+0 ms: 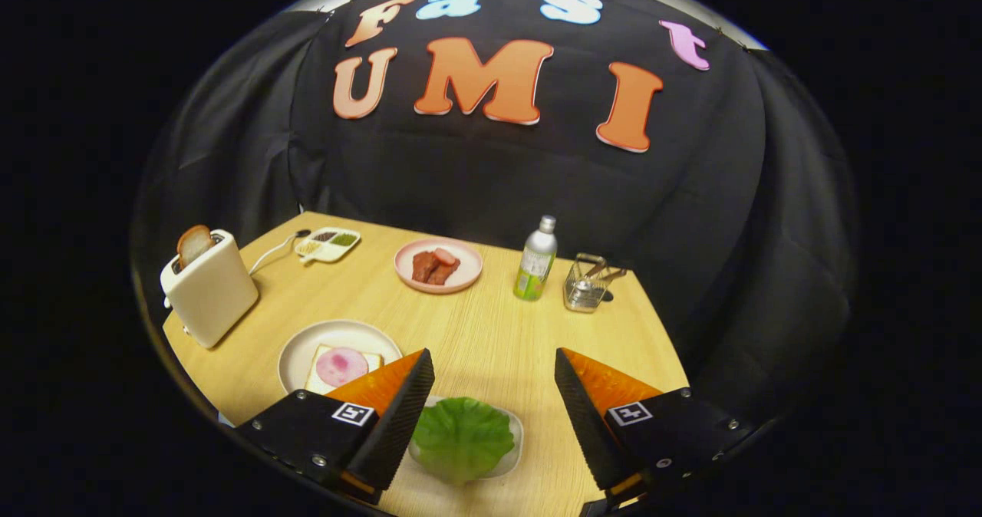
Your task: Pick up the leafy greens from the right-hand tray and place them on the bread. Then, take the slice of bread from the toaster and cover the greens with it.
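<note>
Your hand-held gripper [495,363] fingers spread wide and gripping nothing, leafy greens [462,439] on the clear tray [512,456] lying between them, bread [344,367] on its plate [303,348] left of greens, toaster [209,287] with slice [195,242] beyond that plate on the surface [491,325]

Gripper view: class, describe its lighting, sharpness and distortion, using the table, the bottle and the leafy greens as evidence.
In the gripper view, fisheye distortion bows the table edges; even overhead light gives only soft shadows; the bottle cap shows a mild glint; the leafy greens, between the open gripper's fingers, look sharp, as does the toaster.
</note>
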Motion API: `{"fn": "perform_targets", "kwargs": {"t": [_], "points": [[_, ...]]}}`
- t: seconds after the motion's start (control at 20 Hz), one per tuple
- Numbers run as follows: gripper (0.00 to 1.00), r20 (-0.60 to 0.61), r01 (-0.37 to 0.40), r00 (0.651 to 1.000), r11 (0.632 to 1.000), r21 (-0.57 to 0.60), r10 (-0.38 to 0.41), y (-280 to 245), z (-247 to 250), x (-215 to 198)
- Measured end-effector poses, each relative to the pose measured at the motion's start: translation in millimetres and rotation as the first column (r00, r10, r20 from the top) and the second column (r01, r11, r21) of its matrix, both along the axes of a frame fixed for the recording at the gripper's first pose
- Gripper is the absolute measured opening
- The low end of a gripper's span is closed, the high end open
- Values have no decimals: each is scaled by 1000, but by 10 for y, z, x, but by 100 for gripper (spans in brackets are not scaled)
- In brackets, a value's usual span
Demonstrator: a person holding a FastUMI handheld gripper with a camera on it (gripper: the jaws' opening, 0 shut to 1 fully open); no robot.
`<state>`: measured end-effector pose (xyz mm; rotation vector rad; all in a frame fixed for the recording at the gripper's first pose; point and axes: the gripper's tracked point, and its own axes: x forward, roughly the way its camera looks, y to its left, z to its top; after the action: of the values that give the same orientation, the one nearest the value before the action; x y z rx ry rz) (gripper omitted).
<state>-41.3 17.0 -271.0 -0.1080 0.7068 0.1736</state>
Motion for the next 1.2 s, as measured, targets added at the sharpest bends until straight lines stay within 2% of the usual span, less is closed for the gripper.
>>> {"fn": "perform_targets", "kwargs": {"t": [0.25, 0.5, 0.8, 1.0, 1.1, 1.2], "points": [[94, -195, -27, 980, 1000, -7, 25, 57, -596, -235], [92, -371, -36, 928, 999, -3, 32, 97, -1061, -466], [92, -492, -36, 870, 999, -24, 20, 164, -1477, -535], [83, -566, -6, 824, 1000, 0, 5, 222, -1651, -619], [77, -573, 20, 819, 1000, 7, -12, 228, -1673, -599], [73, -573, 6, 820, 1000, 10, 1, 242, -1665, -598]]}}
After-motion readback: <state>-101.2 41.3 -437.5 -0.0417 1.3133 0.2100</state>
